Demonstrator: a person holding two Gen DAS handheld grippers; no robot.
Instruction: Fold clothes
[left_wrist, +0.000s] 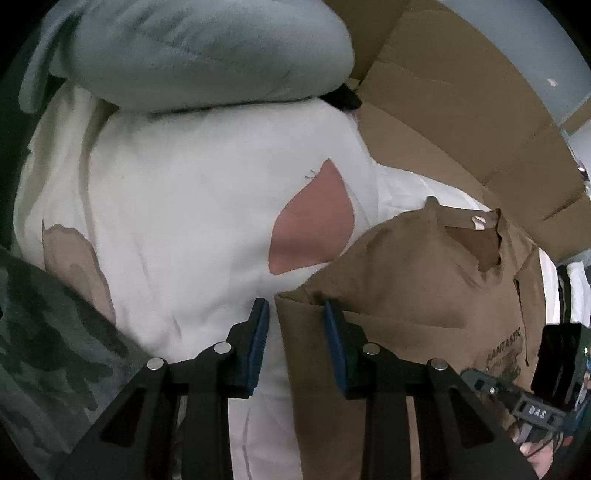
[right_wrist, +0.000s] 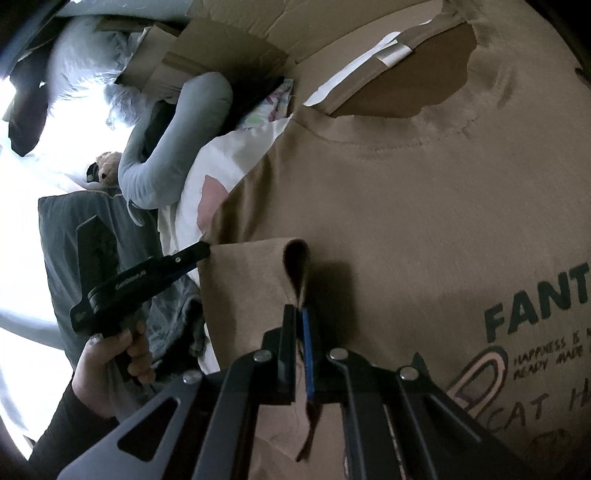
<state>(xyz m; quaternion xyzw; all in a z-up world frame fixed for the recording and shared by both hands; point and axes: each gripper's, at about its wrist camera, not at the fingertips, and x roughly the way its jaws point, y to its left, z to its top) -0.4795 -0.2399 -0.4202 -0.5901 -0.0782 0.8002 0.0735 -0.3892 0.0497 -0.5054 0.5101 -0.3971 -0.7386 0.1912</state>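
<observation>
A tan T-shirt (left_wrist: 406, 277) with dark print lies spread on a white sheet, neck hole at the top right in the right wrist view (right_wrist: 406, 177). My right gripper (right_wrist: 300, 314) is shut on a pinched fold of its sleeve (right_wrist: 251, 273), and a loop of cloth stands up just past the pads. My left gripper (left_wrist: 295, 314) hangs over the sleeve's outer corner. Its blue pads (left_wrist: 260, 332) stand apart, with the tan edge and white sheet showing between them. From the right wrist camera, the left gripper (right_wrist: 201, 253) touches the sleeve's left edge, held by a hand (right_wrist: 107, 354).
The white sheet (left_wrist: 203, 221) carries pink patches. A grey-blue pillow (left_wrist: 203, 48) lies at its far end, flattened cardboard (left_wrist: 461, 110) behind the shirt. A camouflage cloth (left_wrist: 48, 350) sits at the lower left, and a dark grey cushion (right_wrist: 74, 229) lies beside the sheet.
</observation>
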